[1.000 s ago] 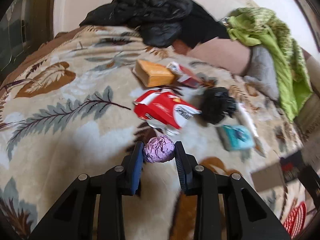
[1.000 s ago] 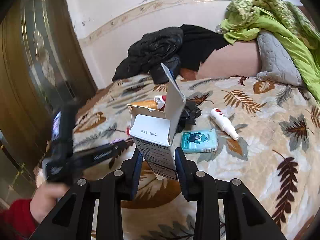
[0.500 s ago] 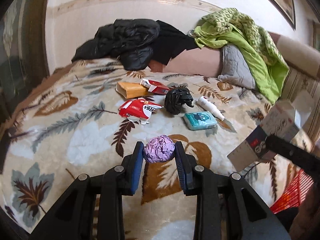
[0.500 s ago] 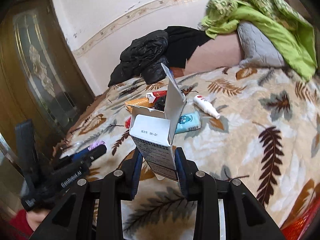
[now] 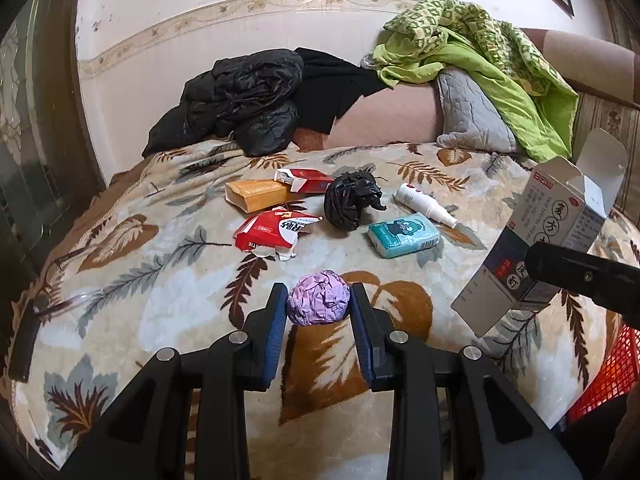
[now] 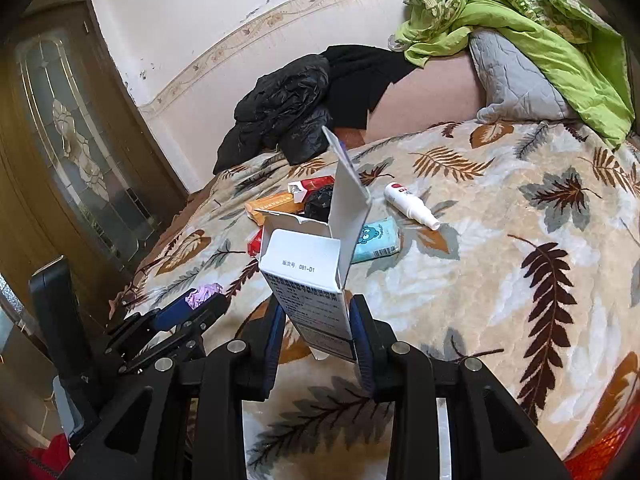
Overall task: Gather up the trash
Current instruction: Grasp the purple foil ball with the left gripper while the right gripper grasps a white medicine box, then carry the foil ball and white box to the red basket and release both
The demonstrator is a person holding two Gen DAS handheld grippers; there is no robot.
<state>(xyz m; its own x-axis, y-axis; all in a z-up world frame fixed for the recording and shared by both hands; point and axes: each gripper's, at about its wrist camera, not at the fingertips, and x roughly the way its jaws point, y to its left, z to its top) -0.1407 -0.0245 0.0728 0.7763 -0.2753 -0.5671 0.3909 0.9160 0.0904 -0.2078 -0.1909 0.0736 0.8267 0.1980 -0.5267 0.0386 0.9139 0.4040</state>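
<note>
My left gripper (image 5: 319,309) is shut on a crumpled purple paper ball (image 5: 319,298), held above the near part of the bed. My right gripper (image 6: 316,320) is shut on an open white medicine box (image 6: 308,276), which also shows in the left wrist view (image 5: 536,236) at the right. Trash lies on the leaf-patterned blanket (image 5: 132,280): a torn red carton (image 5: 276,232), an orange box (image 5: 256,194), a red-white pack (image 5: 306,179), a black bag (image 5: 350,204), a teal tissue pack (image 5: 402,234) and a white bottle (image 5: 424,204).
A red mesh basket (image 5: 616,368) sits at the bed's near right edge. A black jacket (image 5: 244,100), a grey pillow (image 5: 472,120) and a green cover (image 5: 480,56) lie at the head of the bed. A wooden door (image 6: 68,152) stands on the left.
Both grippers have drawn back from the trash pile and risen, each keeping its load. The white box has come into the left wrist view at the right.
</note>
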